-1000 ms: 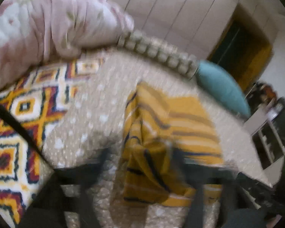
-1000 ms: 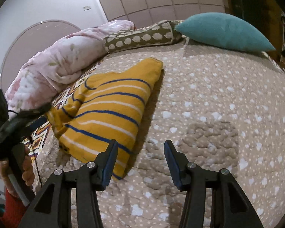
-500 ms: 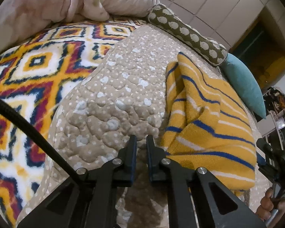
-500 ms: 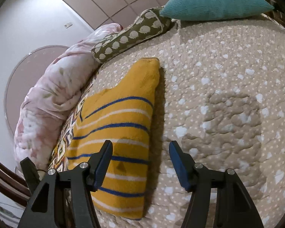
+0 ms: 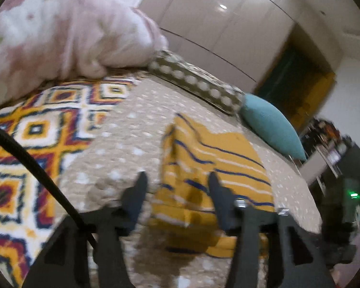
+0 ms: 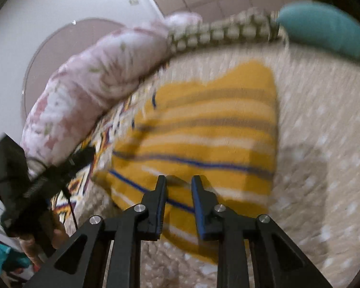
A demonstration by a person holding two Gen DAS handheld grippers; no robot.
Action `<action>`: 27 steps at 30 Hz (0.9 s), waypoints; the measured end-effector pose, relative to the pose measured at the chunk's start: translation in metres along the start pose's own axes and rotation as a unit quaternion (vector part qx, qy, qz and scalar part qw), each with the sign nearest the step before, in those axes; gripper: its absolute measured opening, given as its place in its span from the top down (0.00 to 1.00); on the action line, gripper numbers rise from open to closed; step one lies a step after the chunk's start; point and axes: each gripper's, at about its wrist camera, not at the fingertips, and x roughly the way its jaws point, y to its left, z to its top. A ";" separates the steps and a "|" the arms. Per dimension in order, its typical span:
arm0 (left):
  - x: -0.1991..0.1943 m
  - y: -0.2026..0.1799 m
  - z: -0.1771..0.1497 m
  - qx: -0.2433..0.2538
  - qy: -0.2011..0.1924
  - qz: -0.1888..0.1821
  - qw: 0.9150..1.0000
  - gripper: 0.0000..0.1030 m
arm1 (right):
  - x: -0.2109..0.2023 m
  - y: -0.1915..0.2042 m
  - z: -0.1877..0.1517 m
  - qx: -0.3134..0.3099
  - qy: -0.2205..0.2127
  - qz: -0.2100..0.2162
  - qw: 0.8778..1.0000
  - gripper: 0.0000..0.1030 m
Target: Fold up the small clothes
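A bed covered in a beige dotted quilt (image 5: 132,139) fills the room's foreground, with pale wardrobe doors (image 5: 204,24) behind it. From the left wrist camera, a folded yellow sweater (image 5: 211,168) with blue and white stripes lies on the quilt, near a patterned orange-and-white blanket (image 5: 36,132) on the left. A pink floral duvet (image 5: 60,31) is heaped at the head of the bed, beside a dotted bolster (image 5: 196,84) and a teal cushion (image 5: 271,124). The left gripper (image 5: 177,187) hangs over the sweater's near edge, its jaws opening, the cloth seen in the gap between them but not pinched (the picture is blurred).

From the right wrist camera, the same sweater (image 6: 204,129) spreads across the quilt (image 6: 324,144), the duvet (image 6: 88,91) and cushion (image 6: 324,28) beyond it. The right gripper (image 6: 178,184) is low over the sweater's near part, its jaws closing to a narrow gap above the cloth. Whether the fingertips touch the fabric cannot be told. The left gripper (image 6: 79,158) shows at the left edge, held in a hand (image 6: 43,237).
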 end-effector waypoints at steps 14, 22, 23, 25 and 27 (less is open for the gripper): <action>0.040 0.010 -0.032 -0.049 0.109 0.030 0.992 0.62 | 0.004 0.051 0.059 -0.111 0.018 -0.052 0.992 0.78; 0.039 0.011 -0.036 -0.054 0.103 0.034 0.993 0.61 | 0.120 0.099 0.081 -0.243 0.129 -0.105 0.955 0.78; 0.040 0.011 -0.036 -0.055 0.102 0.034 0.993 0.61 | 0.128 0.101 0.086 -0.250 0.127 -0.112 0.953 0.79; 0.038 0.010 -0.038 -0.053 0.099 0.035 0.993 0.61 | 0.143 0.100 0.099 -0.245 0.128 -0.126 0.953 0.81; 0.039 0.008 -0.039 -0.048 0.096 0.039 0.994 0.61 | 0.162 0.097 0.116 -0.231 0.137 -0.144 0.953 0.81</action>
